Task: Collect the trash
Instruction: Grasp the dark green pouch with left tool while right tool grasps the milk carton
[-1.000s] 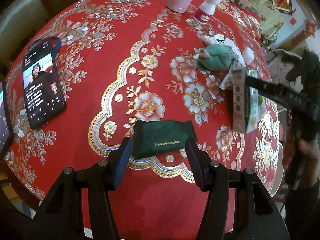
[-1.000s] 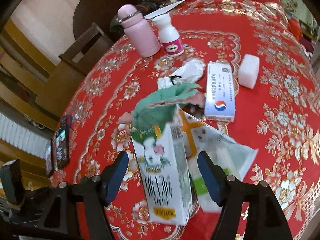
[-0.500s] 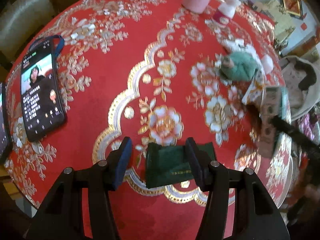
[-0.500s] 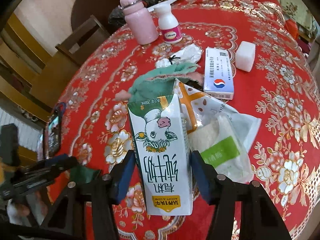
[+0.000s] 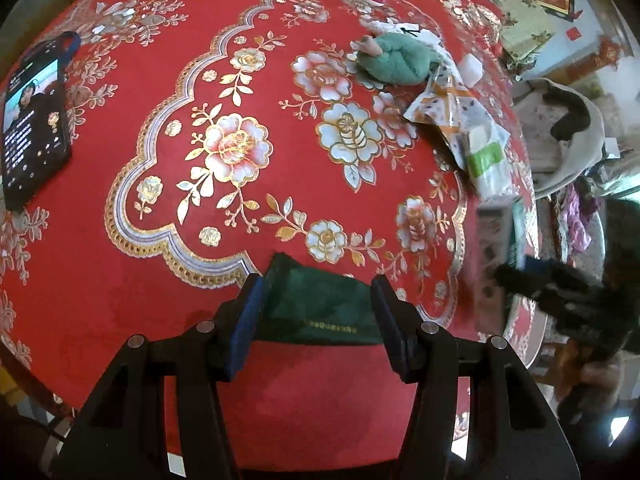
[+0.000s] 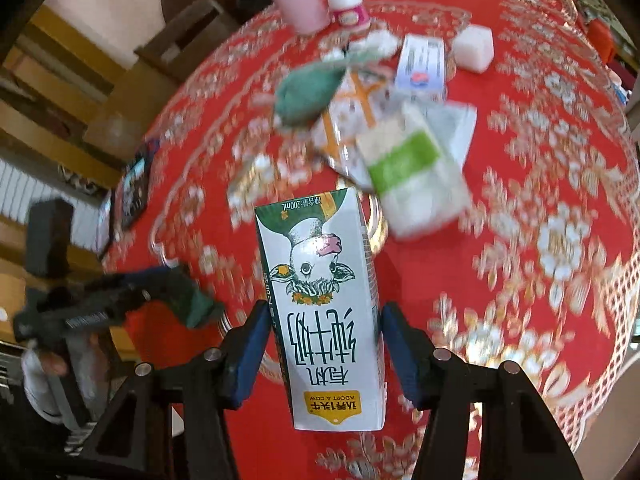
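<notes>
Right claw (image 6: 322, 344) has the milk carton (image 6: 320, 312) clamped between its blue pads, and those jaws have just been closing: 1 second back they stood wide with the carton loose between them on the red cloth (image 6: 520, 240); now the carton is off the cloth and the blurred table behind it has slid away. Left claw (image 5: 316, 320) straddles the dark green pouch (image 5: 316, 308), both pads against its sides and its near edge clear of the cloth; 1 second ago the pouch lay flat just ahead of the fingertips.

Writing: the carton reads "200mL" at its far end and "ADOPT A COW" on a yellow tab at the near end, with large Chinese characters and a cow's face between, all upside down from the claw. The pouch has a line of gold print too small to read.

Both claws point steeply down at the table. Beyond the right claw lie the green-banded wrapper (image 6: 412, 168), a green cloth (image 6: 308, 92) and a white box (image 6: 424, 64). Far left of the left claw, a phone (image 5: 34, 120) lies lit. From the left wrist view the right claw shows blurred at far right, carton in it.
</notes>
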### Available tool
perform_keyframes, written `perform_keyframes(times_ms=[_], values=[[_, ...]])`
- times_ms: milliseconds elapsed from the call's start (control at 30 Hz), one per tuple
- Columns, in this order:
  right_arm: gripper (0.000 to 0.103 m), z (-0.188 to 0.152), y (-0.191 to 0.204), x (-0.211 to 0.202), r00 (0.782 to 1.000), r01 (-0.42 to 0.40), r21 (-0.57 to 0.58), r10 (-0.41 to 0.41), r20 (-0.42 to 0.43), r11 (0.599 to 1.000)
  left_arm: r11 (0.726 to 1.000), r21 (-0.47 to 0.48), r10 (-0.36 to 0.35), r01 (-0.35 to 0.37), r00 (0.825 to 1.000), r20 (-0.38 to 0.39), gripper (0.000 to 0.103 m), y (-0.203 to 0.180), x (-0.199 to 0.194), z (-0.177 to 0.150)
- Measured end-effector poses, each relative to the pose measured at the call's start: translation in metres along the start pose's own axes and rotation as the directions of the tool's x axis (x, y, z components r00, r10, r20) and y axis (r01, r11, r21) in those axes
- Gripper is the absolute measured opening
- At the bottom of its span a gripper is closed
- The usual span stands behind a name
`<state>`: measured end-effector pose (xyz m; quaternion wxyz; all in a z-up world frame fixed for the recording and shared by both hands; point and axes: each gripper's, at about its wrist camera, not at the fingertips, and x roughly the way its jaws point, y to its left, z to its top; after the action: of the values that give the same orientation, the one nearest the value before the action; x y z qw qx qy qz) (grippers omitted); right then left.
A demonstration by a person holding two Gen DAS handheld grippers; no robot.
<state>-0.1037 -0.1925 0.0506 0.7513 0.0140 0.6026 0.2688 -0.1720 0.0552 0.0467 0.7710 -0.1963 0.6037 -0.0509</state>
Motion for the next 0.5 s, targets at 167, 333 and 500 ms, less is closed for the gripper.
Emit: perform_keyframes(times_ms=[167,333,500], values=[[0.055,-0.013,-0.006,0.007,1.0,0.016,0.022,-0.016,-0.019,1.0,0.998,-0.022,0.057,-0.057,0.998,-0.012,0.054,0.003,-0.014,-0.016],[0.055,-0.018,-0.01,0.009,0.999,0.037,0.035,-0.036,-0.021,0.999,0.984,-0.054,0.167,-0.169,0.985,-0.048,0.054,0.019,-0.017,-0.038],[0.055,-0.017,-0.015,0.009,0.998,0.062,0.055,-0.061,-0.019,0.997,0.973,-0.064,0.218,-0.22,0.975,-0.043,0.054,0.022,-0.004,-0.031]])
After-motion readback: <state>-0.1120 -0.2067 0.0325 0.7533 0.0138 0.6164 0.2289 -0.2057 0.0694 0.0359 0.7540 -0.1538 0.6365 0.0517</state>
